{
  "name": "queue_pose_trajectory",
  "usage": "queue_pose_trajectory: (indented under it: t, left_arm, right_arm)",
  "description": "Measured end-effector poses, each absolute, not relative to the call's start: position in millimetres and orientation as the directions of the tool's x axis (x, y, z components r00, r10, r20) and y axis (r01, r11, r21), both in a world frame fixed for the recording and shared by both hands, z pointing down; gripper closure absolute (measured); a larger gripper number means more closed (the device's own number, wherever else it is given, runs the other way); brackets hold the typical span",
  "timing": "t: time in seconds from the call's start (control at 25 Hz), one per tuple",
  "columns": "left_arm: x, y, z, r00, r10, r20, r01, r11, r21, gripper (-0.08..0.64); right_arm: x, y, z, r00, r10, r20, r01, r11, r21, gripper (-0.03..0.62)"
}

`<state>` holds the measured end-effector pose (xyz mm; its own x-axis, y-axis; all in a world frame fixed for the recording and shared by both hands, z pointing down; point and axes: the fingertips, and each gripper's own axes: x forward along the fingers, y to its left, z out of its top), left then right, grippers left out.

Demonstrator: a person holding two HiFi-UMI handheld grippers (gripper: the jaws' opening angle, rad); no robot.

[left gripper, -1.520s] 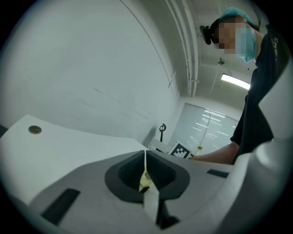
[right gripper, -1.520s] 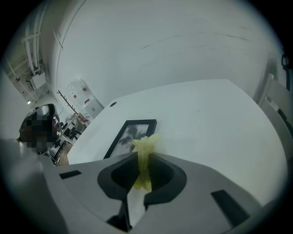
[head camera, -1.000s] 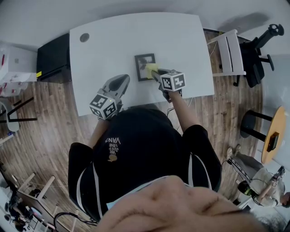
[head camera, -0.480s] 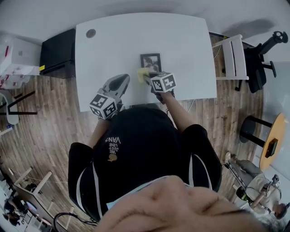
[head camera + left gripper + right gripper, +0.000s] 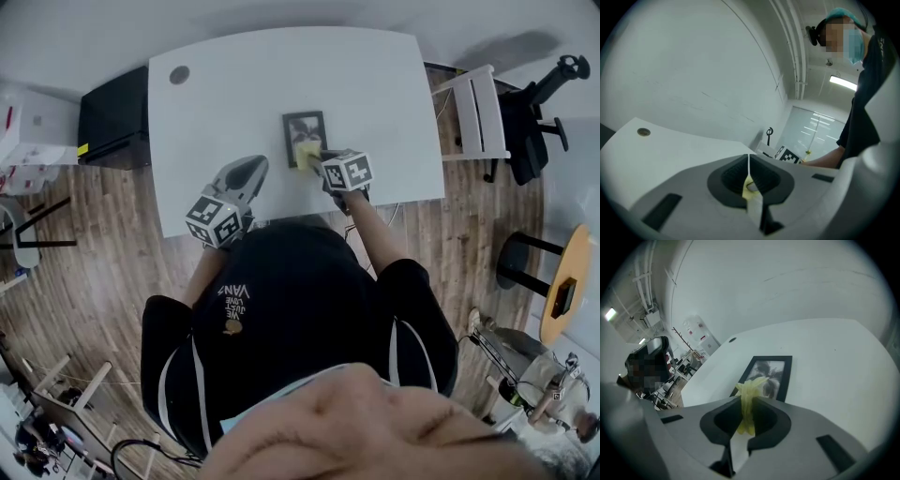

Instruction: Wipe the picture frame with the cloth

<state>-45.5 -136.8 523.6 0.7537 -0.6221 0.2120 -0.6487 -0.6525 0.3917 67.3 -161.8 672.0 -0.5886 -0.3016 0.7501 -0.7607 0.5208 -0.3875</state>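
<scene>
One picture frame lies flat on the worktop. One yellow cloth, pinched in the right gripper, overlaps its near edge. The left gripper is clenched, jaws together.

Soft cloth, matt smooth table

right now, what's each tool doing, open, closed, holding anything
Left tool: closed, holding nothing.
Right tool: closed on the yellow cloth, over the near end of the picture frame.
</scene>
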Motion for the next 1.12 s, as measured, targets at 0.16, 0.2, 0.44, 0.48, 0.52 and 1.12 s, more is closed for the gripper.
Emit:
queue_pose_trajectory:
  t: [0.16,0.2,0.44,0.48,0.52,1.12]
  left_arm:
    - [-37,-137,526,0.762,-0.61,0.218,-0.641,-0.661,0.39,0.541]
    - [-36,-137,526,0.763,-0.608,0.22,-0.64,-0.662,0.39,0.541]
    - [-26,-140,527,0.775,-0.592,0.224,-0.627,-0.673,0.392,0.541]
    - [-24,-140,527,0.776,-0.589,0.225,-0.625,-0.675,0.392,0.541]
    - [-22,-140,527,0.778,-0.586,0.225,-0.623,-0.677,0.392,0.541]
    - [-17,-147,525,0.786,-0.577,0.221,-0.614,-0.688,0.387,0.541]
  right_arm:
    - [90,-162,674,-0.566,-0.318,0.76,-0.781,0.502,-0.372,0.548]
    - [95,-162,674,-0.56,-0.323,0.763,-0.787,0.495,-0.368,0.548]
    - [120,-165,676,-0.53,-0.348,0.773,-0.816,0.458,-0.353,0.548]
    - [124,-165,676,-0.528,-0.351,0.773,-0.819,0.454,-0.352,0.548]
    - [127,-165,675,-0.526,-0.354,0.773,-0.821,0.45,-0.352,0.548]
    - [129,-172,663,-0.541,-0.412,0.733,-0.825,0.429,-0.368,0.548]
